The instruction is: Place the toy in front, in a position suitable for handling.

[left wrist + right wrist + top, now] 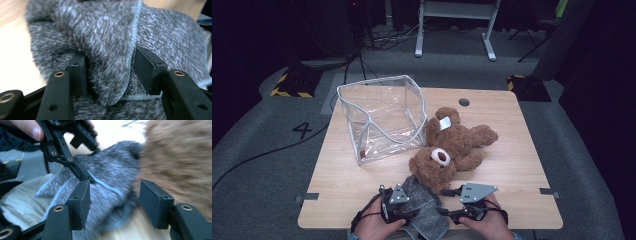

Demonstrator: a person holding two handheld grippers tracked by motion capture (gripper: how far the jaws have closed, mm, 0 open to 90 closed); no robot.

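A grey knitted cloth lies at the table's front edge, touching the head of a brown teddy bear that lies on its back. My left gripper is shut on a thick fold of the cloth, which fills the gap between both pads. From the right, my right gripper points at the cloth. It stands open, with the cloth beyond its pads and the bear's fur beside its right jaw. The left gripper reaches onto the cloth there.
A clear plastic bag with white edging stands open at the back left of the wooden table, close to the bear's legs. A round cable hole sits near the far edge. Both hands are at the front edge.
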